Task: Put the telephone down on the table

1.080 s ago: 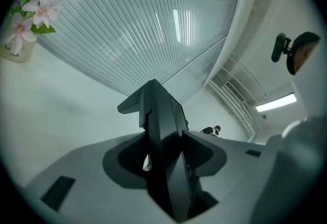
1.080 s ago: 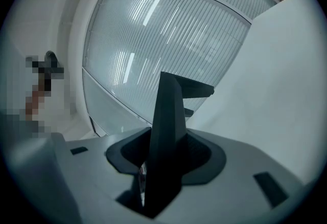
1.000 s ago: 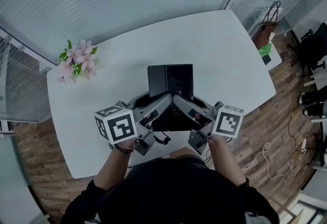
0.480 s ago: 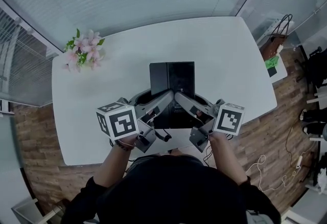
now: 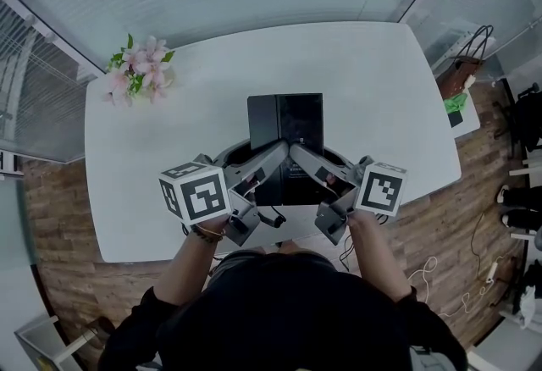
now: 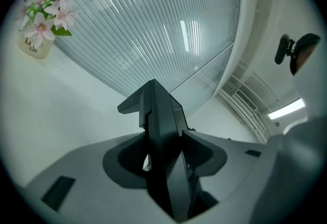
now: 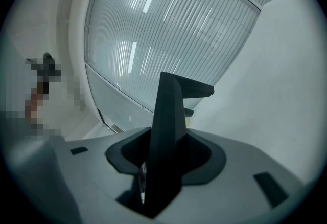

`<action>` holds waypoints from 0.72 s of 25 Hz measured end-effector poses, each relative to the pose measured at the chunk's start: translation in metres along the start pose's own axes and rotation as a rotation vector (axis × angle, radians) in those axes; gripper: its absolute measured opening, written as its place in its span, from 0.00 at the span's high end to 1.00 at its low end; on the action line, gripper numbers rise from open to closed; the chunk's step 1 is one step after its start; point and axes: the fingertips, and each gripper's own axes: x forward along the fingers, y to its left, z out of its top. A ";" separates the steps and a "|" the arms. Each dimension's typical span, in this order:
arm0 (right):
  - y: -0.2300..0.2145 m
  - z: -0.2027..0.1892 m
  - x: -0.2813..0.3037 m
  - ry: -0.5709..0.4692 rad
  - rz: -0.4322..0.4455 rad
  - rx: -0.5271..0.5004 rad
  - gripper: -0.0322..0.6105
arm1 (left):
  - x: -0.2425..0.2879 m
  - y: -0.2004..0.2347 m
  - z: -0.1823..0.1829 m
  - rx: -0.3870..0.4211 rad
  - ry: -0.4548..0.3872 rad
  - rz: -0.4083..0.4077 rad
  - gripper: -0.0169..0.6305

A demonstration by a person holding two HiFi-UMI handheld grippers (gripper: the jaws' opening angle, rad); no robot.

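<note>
Holding the telephone [image 5: 286, 125] w/ both grippers, the person has it over the middle of the table [image 5: 373, 90], closer to the near edge than the far one. Left gripper [image 5: 276, 151] is clamped on the phone's left near part and right gripper [image 5: 300, 154] on its right near part. Each gripper view shows the black body wedged tight between the jaws, pads pressing on it (left gripper [image 6: 162, 154], right gripper [image 7: 162, 164]). Phone lies roughly flat as seen from the head view, long side running away from the person. Can't tell from any view whether its underside touches the tabletop yet.

Step in hand, as I read it: the carry/lowering phase, release not yet done. Next move prob calls for bringing the phone down level until it sits flat, then spreading both grippers approx together so it doesn't tip or slide. Flower pot [image 5: 140, 69] at the far left corner is well apart, so no obstacle.
</note>
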 end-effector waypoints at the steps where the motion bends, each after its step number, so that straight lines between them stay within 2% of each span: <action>1: -0.001 -0.001 0.000 0.002 0.004 0.003 0.66 | 0.000 0.001 -0.001 -0.001 -0.002 0.001 0.63; 14: -0.021 -0.011 0.007 0.029 0.015 0.038 0.66 | 0.006 0.023 -0.011 -0.026 -0.007 0.024 0.63; 18: -0.036 -0.015 0.007 0.038 -0.021 0.032 0.66 | 0.008 0.032 -0.017 -0.038 0.002 0.038 0.63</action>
